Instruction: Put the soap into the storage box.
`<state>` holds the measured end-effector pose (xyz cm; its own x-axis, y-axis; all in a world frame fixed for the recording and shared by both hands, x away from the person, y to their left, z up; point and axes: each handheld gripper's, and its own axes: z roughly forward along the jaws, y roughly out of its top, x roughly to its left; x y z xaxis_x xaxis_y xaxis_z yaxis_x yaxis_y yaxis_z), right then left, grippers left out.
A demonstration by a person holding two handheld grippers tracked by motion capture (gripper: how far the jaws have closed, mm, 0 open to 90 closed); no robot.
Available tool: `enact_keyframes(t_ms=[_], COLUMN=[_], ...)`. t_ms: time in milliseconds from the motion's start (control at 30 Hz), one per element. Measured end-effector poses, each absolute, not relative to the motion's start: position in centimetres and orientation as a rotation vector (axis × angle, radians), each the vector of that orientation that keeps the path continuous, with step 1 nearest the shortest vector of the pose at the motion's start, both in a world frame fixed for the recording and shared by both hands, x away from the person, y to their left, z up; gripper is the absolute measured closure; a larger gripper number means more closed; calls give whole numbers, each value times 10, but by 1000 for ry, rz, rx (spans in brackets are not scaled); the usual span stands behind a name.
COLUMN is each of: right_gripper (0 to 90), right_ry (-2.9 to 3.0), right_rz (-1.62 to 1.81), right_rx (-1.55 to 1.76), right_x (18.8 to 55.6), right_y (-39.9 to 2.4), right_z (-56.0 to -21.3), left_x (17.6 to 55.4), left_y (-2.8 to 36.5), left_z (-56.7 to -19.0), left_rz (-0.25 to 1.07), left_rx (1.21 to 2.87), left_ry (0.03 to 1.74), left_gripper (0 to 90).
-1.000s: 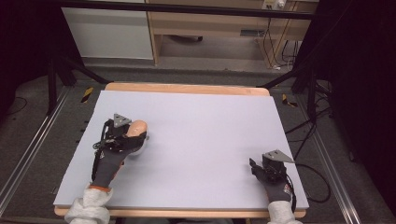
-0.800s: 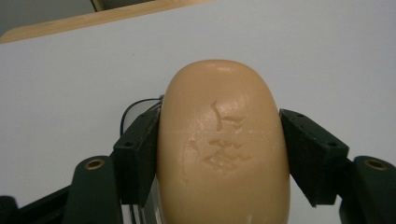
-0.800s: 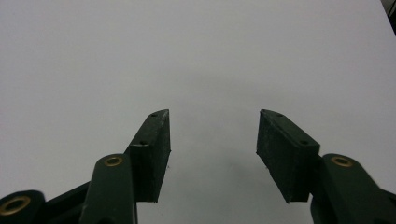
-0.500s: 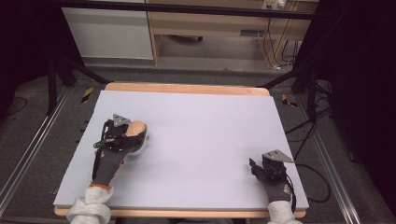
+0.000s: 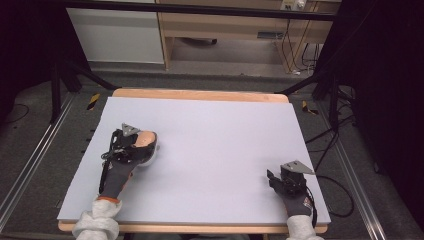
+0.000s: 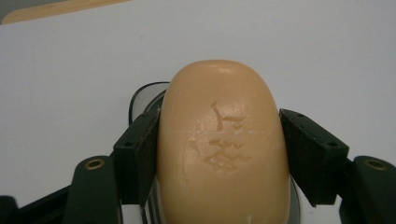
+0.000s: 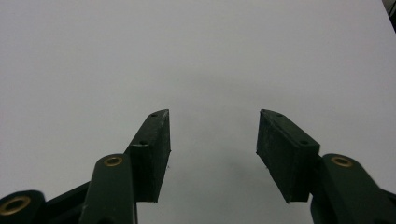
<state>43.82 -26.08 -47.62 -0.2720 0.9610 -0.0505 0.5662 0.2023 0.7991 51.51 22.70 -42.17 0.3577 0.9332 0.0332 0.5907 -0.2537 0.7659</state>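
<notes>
A tan bar of soap (image 6: 223, 144) is clamped between the two black jaws of the left gripper (image 6: 223, 154), pressed on both of its long sides. Faint stamped marks are seen on the soap's upper face, along with small scuffs. Beneath it, the rim of a white dish (image 6: 140, 95) with a dark edge is visible; whether the soap rests on the dish or is held just above it cannot be told.

From the high view, the soap (image 5: 145, 140) is placed at the left side of the table (image 5: 215, 130), toward the near half, with the left gripper (image 5: 137, 146) laid low over the dish (image 5: 150, 159) and gripped by a gloved hand (image 5: 117, 172). A white sleeve (image 5: 97, 225) is seen at the near edge.

The right gripper (image 5: 274, 179) is held well apart from the soap, at the near right corner of the grey sheet that covers the table. Its jaws are spread wide in the right gripper view (image 7: 212, 154), with nothing between them and only bare grey surface ahead.

A wooden border is shown along the table's far edge, and cables (image 5: 330, 150) are trailed over the floor at the right.
</notes>
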Motion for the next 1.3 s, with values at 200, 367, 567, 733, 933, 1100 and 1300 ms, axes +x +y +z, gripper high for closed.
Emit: enact_keyframes(t_ms=[200,367,567,733,933,1100,1300], right_gripper=[444,443,442,439,433,432,430], right_ry=[1924,1925,1929,1927,1927,1926,1925], right_rz=[915,915,916,916,914,914,917], right_rx=[1416,1411,1409,1411,1411,1415,1415], right_x=[438,438,438,438,438,438,438], right_y=[-261,-261,-260,-260,-260,-259,-260], right_z=[-476,-476,-476,-476,-476,-476,-476], left_x=[517,518,519,519,518,516,508], left_y=[226,226,228,229,229,230,233], left_z=[-423,-426,-431,-431,-431,-427,-423], left_rz=[657,657,644,636,618,629,628], left_rx=[1960,1957,1956,1956,1943,1929,1915], left_ry=[1323,1330,1341,1339,1338,1335,1314], left_gripper=[316,316,317,316,297,285,285])
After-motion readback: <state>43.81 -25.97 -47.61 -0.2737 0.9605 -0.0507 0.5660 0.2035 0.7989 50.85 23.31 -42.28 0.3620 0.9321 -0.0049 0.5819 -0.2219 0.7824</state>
